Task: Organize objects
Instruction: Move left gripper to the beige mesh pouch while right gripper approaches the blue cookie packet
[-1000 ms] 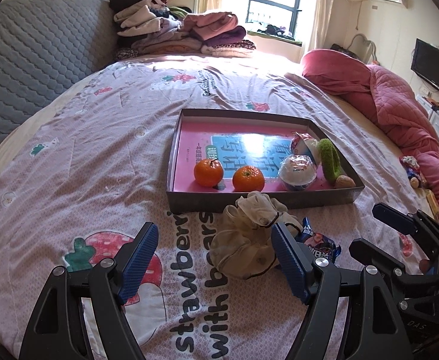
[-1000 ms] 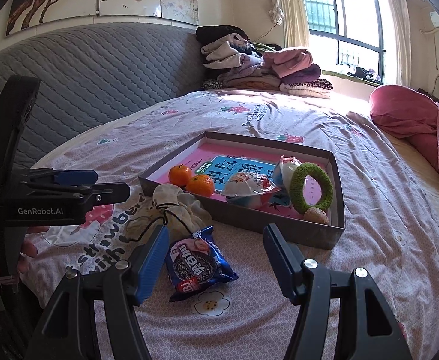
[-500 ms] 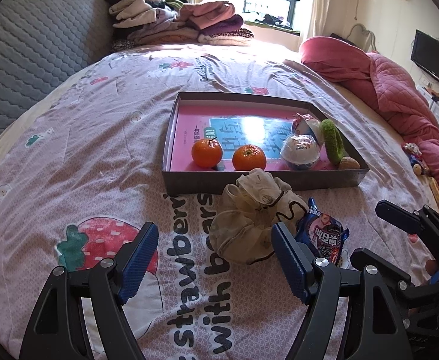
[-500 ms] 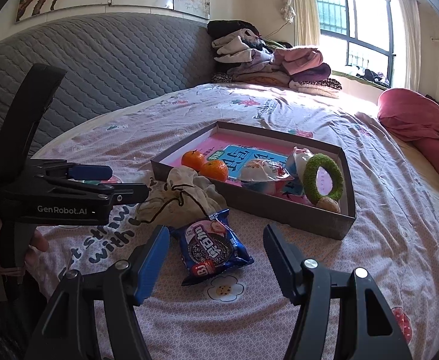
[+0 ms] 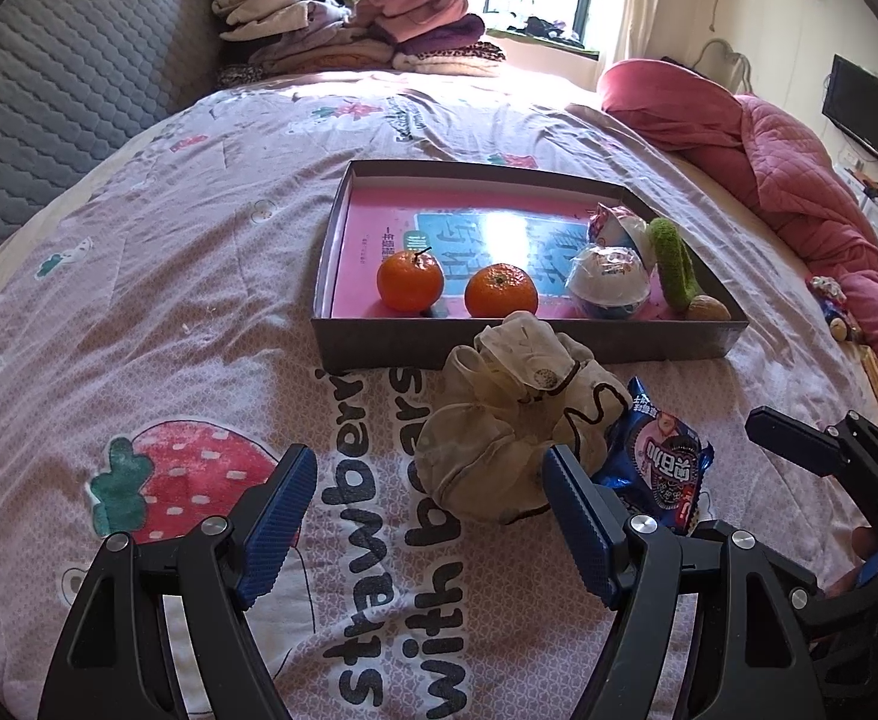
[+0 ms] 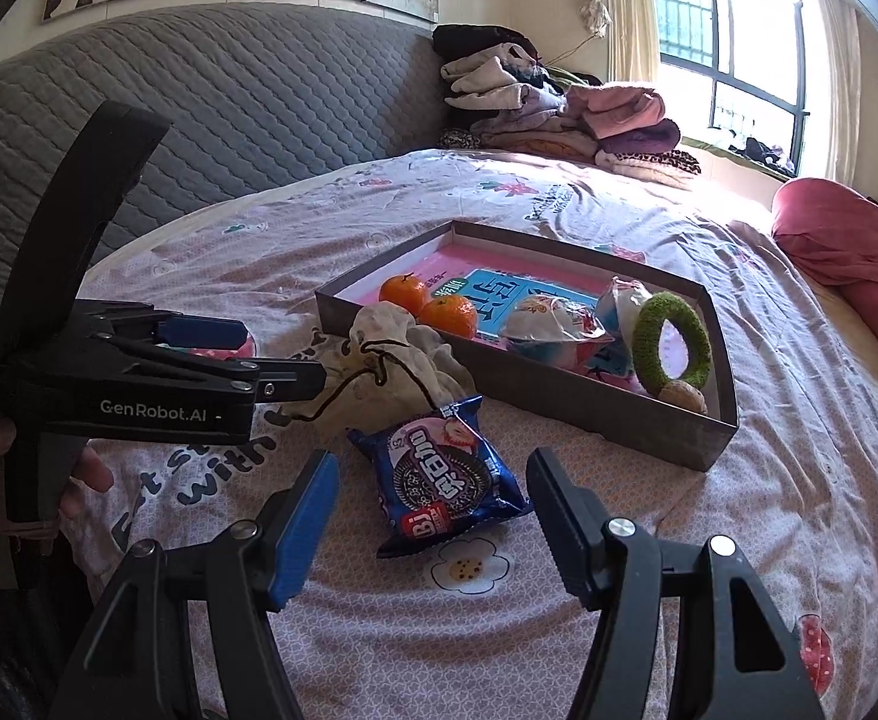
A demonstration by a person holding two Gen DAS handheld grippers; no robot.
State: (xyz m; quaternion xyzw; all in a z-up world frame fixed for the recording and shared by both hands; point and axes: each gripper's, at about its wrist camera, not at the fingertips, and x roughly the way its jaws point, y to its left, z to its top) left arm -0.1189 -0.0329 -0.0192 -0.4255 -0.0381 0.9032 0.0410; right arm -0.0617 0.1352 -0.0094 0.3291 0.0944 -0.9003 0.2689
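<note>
We see a bed with a pink printed sheet, and on it a shallow grey box holding two oranges, a wrapped round cup, a green ring and a small nut in its right corner. Just in front of the box lies a cream drawstring pouch, touching the box wall, and beside it on the right a blue cookie pack, flat on the sheet.

Our left gripper hangs low over the sheet with its jaws wide and empty; the pouch sits just ahead of them, closer to the right finger, and we see no contact. From the right wrist view the tip of that gripper overlaps the pouch, so we cannot tell there if it touches.

Our right gripper also has its jaws wide, nothing held. The cookie pack lies just ahead, in line with the gap, apart from both fingers.

Folded clothes are stacked at the far end of the bed, and a red quilt is bunched along the right side.
</note>
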